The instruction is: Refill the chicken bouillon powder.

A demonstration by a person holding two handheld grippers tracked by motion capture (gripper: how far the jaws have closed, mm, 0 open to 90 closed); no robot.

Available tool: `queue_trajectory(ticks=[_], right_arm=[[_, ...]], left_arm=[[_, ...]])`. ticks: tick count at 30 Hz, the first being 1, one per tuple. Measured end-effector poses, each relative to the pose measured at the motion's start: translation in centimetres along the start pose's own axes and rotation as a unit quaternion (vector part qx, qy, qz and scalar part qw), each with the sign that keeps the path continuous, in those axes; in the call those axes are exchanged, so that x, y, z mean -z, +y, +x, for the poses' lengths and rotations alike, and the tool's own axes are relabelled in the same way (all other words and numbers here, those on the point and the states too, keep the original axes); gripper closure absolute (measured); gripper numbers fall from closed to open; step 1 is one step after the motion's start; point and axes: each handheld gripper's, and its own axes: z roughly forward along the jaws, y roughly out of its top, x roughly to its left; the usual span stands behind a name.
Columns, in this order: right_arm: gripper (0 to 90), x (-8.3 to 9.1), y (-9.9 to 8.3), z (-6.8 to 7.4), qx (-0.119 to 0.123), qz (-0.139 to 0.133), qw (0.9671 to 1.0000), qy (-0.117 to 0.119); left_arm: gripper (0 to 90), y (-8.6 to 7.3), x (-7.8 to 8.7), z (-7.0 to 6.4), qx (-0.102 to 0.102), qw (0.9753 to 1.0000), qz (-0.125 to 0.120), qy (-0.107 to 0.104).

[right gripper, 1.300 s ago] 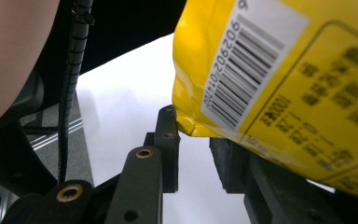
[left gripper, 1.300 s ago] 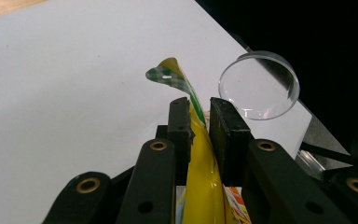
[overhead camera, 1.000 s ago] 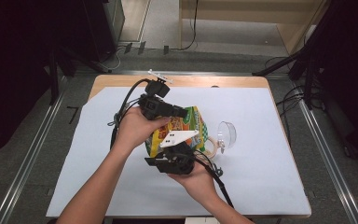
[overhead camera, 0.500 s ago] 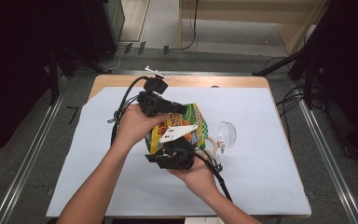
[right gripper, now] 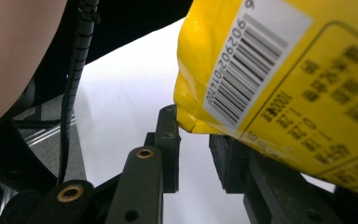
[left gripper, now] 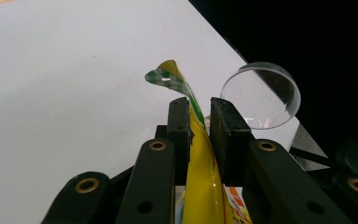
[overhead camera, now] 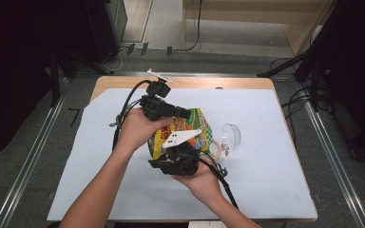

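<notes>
At center frame of the high view, your left gripper (overhead camera: 186,114) is clamped on the top edge of the yellow snack bag (overhead camera: 190,130), held up over the white mat (overhead camera: 275,156), while your right gripper (overhead camera: 173,164) sits below with its jaws apart and the bag's bottom corner just at their tips. This looks like the regrasp step: next, close the right jaws squarely on that corner. To the right, the clear plastic lid (overhead camera: 231,136) lies close by; keep clear of it.
</notes>
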Motion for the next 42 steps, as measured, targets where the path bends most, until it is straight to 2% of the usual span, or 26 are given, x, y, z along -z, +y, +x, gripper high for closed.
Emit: queue_trajectory(ticks=[3,6,14,18,24,27,29,42], right_arm=[[74.8,0.0,0.0,0.1,0.001,-0.002,1.0000,0.000],[75.0,-0.1,-0.1,0.1,-0.002,-0.004,1.0000,0.002],[75.4,-0.1,-0.4,0.0,-0.001,-0.012,0.9999,0.001],[75.4,-0.1,-0.4,0.1,0.002,-0.017,0.9999,0.001],[75.7,-0.1,-0.5,0.2,0.003,-0.017,0.9999,-0.001],[75.7,-0.2,-0.6,0.2,0.006,-0.017,0.9998,-0.003],[75.8,-0.2,-0.7,0.1,0.006,-0.017,0.9998,-0.006],[76.7,-0.3,-1.0,0.0,0.004,-0.020,0.9997,-0.011]], left_arm=[[78.0,-0.1,0.1,-0.2,0.003,1.0000,-0.003,0.004],[78.2,-0.1,0.0,-0.9,-0.013,0.9997,0.002,0.020],[78.7,-0.1,0.2,-1.5,-0.019,0.9996,0.000,0.022],[78.7,-0.2,0.4,-2.0,-0.025,0.9992,-0.002,0.030],[78.7,-0.3,0.4,-2.2,-0.027,0.9993,-0.003,0.028],[79.4,-0.2,0.6,-2.2,-0.018,0.9997,-0.003,0.015],[79.6,-0.3,0.6,-2.3,-0.019,0.9998,-0.003,0.008],[79.4,-0.3,0.5,-3.0,-0.029,0.9996,-0.002,0.005]])
